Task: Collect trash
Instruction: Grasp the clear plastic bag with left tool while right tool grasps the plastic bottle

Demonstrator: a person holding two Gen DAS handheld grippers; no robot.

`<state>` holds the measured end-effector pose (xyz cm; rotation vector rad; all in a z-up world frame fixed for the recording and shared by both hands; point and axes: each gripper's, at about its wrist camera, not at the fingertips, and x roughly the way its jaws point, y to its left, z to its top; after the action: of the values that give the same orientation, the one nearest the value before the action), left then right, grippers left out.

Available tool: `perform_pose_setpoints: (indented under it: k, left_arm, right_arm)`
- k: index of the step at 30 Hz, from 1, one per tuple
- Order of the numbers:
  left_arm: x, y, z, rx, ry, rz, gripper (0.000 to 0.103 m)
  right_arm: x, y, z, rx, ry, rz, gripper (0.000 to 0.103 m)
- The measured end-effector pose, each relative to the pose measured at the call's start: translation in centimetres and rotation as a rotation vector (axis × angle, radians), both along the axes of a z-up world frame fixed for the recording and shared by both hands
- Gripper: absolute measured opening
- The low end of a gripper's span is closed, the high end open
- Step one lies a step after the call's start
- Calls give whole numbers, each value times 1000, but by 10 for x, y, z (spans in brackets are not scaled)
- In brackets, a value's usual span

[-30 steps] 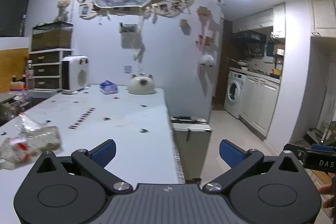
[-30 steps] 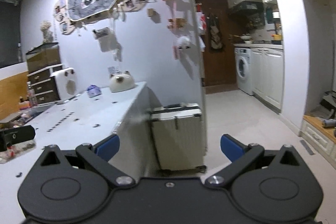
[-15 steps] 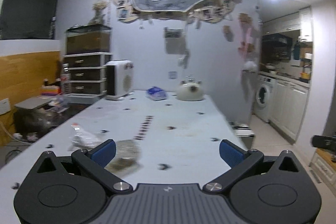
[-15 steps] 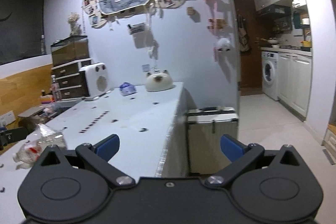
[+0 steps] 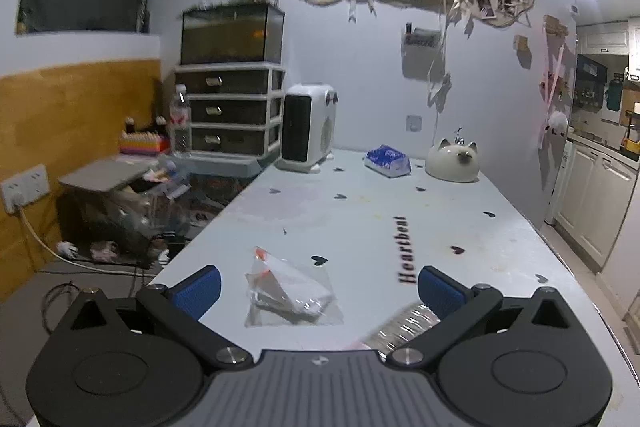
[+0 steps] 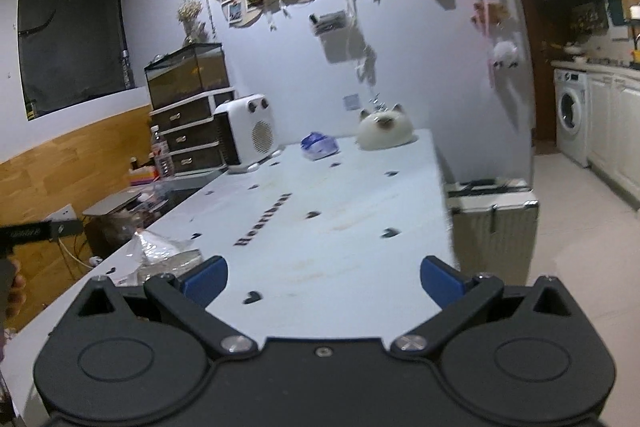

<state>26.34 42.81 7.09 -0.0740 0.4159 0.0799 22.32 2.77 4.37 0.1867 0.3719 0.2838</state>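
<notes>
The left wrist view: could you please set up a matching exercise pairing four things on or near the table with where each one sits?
Things:
1. clear plastic bag
2. cat-shaped ornament
3. white heater
4. fish tank

Places:
A. on top of the drawer unit
B. far left corner of the table
C. far right part of the table, by the wall
D. near end of the table, ahead of the left gripper, between its open fingers

Pairs: 1-D, 2-C, 3-B, 4-A
</notes>
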Motion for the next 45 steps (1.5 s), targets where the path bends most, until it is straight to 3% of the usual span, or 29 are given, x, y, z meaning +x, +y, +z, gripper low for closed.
perform_pose_setpoints:
  k: [6,11,16,18,21,23,26,34,37,45]
  left_arm:
    - [68,45,-24,-95,127,-27,100]
    - [108,64,-52,-133,166,-15,80]
    - [146,84,-72,-230,273,52,69]
    - [151,91,-78,-290,266,59,68]
    - [153,92,-82,-339,255,40,52]
    - [151,90,-82,-336,251,24,26]
    - [138,86,-80,-327,249,-11,20]
    - [78,68,-78,-316,252,-113,15]
    - [49,57,-77,-304,252,-158,8]
    - [-2,-2,-89,-323,286,-302,5]
  right_arm:
    - [12,36,-14,-21,32,40,103]
    - [18,55,-22,-11,53,72,103]
    - [14,63,-27,-3,46,113,103]
    - [13,63,-29,-3,44,125,103]
    - [14,64,-31,-12,37,133,103]
    - [14,65,-32,-8,35,139,103]
    - [18,69,-37,-11,53,150,103]
    - [22,82,-51,40,102,213,87]
    - [23,82,-55,65,129,219,83]
    - [25,77,-64,156,200,217,82]
